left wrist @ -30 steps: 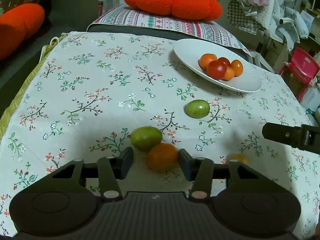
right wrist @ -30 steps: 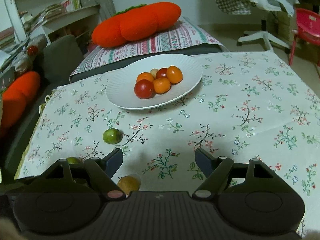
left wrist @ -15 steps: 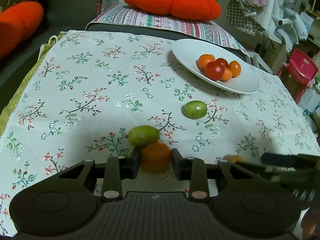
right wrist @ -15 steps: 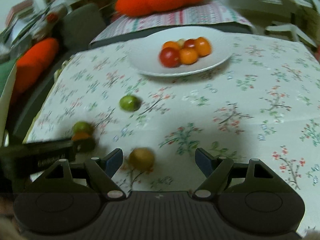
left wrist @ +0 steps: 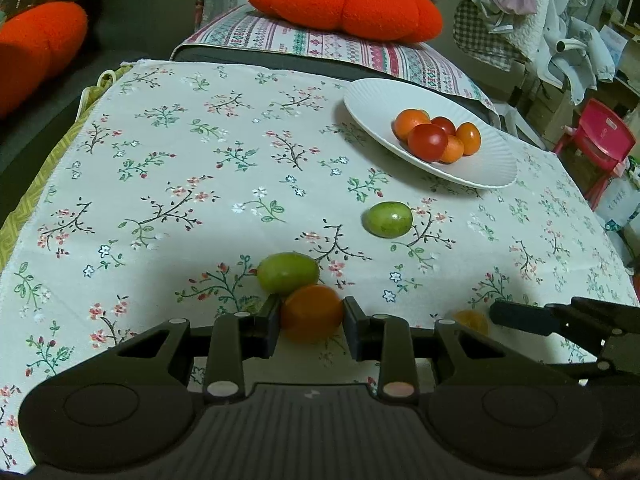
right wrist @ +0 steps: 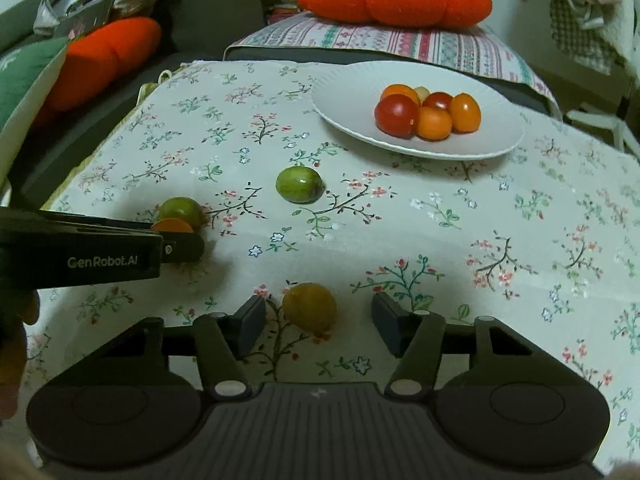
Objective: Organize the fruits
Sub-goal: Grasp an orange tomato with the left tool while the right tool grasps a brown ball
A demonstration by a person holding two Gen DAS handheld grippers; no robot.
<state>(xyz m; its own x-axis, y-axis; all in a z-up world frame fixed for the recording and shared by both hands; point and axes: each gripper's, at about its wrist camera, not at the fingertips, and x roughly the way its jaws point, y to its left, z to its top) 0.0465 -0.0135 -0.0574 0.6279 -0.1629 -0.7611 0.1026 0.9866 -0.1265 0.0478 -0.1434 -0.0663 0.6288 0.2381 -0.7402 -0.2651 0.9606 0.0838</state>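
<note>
My left gripper (left wrist: 311, 320) is shut on an orange tomato (left wrist: 312, 313) low over the floral tablecloth, touching a green tomato (left wrist: 287, 272) just beyond it. It also shows in the right wrist view (right wrist: 182, 246). A second green tomato (left wrist: 387, 219) lies farther on. My right gripper (right wrist: 319, 326) is open around a yellow-orange tomato (right wrist: 310, 307) on the cloth, pads apart from it. A white plate (left wrist: 380, 98) at the far right holds several red and orange tomatoes (left wrist: 436, 140).
Orange plush cushions (left wrist: 344, 0) lie on a striped pillow behind the table and on the sofa at left (left wrist: 36, 52). A red plastic chair (left wrist: 600, 140) and hanging clothes stand at the right. The table edge runs along the left.
My left gripper closed on the orange tomato. My right gripper swung left and lowered, so the yellow-orange tomato now sits between its open fingers.
</note>
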